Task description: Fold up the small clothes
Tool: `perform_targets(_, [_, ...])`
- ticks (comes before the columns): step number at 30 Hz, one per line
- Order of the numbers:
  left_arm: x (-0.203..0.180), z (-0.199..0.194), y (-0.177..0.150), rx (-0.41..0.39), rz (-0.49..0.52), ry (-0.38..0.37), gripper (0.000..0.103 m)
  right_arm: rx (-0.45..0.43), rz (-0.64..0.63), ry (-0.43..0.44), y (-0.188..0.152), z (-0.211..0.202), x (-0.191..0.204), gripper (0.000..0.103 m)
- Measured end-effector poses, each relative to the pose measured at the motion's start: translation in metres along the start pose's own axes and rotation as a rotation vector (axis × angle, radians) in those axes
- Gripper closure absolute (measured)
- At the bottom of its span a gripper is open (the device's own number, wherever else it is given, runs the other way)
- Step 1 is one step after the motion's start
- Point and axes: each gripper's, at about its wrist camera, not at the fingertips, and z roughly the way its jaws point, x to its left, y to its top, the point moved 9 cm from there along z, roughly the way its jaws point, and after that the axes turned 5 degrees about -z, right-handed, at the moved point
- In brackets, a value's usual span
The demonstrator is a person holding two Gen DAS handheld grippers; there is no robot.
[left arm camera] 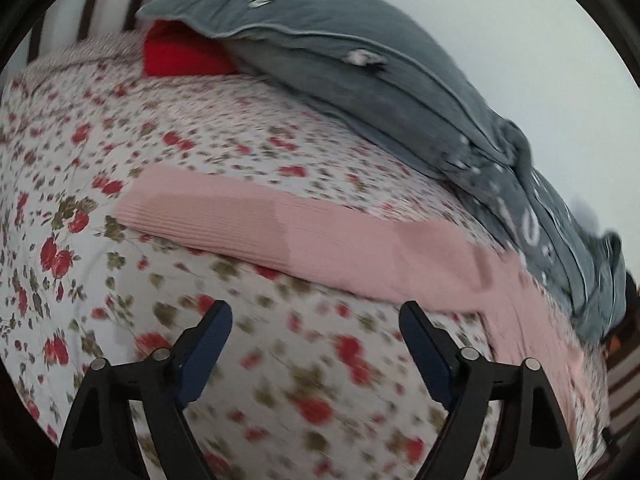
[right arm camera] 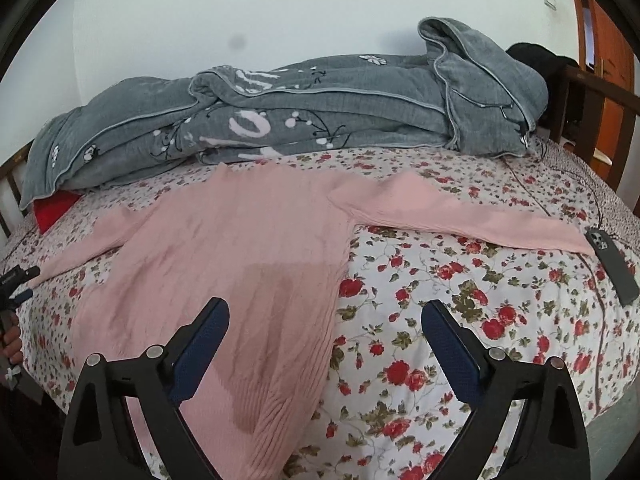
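Observation:
A pink knit sweater (right arm camera: 248, 248) lies flat on the floral bedsheet (right arm camera: 440, 300), both sleeves spread out sideways. My right gripper (right arm camera: 325, 314) is open and empty, hovering over the sweater's lower right edge. In the left wrist view one pink sleeve (left arm camera: 248, 220) stretches across the sheet. My left gripper (left arm camera: 316, 316) is open and empty, just short of that sleeve; the view is blurred. The left gripper's tip (right arm camera: 20, 280) also shows at the far left edge of the right wrist view.
A rumpled grey quilt (right arm camera: 280, 112) lies along the back of the bed against the wall. A red cloth (right arm camera: 54, 210) peeks from under it at left. A dark phone (right arm camera: 612, 264) with a cable lies by the right sleeve's end. A wooden bed frame (right arm camera: 592, 96) stands at right.

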Motion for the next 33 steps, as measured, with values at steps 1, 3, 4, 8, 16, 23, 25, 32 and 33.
perform_targets(1, [0.006,0.003,0.003,0.0,-0.016,0.001,0.022,0.001,0.0,-0.003,0.0,0.003,0.0,0.007])
perform_targets(3, [0.021,0.013,0.01,0.0,-0.053,0.007,0.028,0.006,0.003,-0.014,0.0,0.01,-0.002,0.007])
perform_targets(4, [0.026,0.018,0.014,-0.001,-0.069,0.01,0.03,0.01,0.004,-0.019,-0.001,0.013,-0.002,0.007])
perform_targets(8, [0.05,0.032,0.03,-0.024,-0.176,-0.018,0.039,0.03,0.031,-0.023,-0.005,0.024,-0.003,0.007])
perform_targets(16, [0.071,0.034,0.054,-0.101,-0.253,0.056,0.062,0.053,0.045,-0.039,-0.009,0.036,-0.015,0.007])
perform_targets(23, [0.077,0.022,0.07,-0.13,-0.26,0.092,0.096,0.043,0.077,-0.022,-0.007,0.04,-0.036,0.007])
perform_targets(25, [0.06,0.013,0.075,-0.146,-0.203,0.114,0.096,0.041,0.083,-0.019,-0.007,0.041,-0.042,0.007])
perform_targets(32, [-0.051,-0.012,0.094,-0.222,-0.039,0.085,0.096,0.013,0.101,0.003,-0.001,0.04,-0.073,0.007])
perform_targets(33, [-0.078,-0.013,0.094,-0.219,-0.012,0.064,0.096,0.006,0.099,0.003,0.0,0.04,-0.079,0.007])
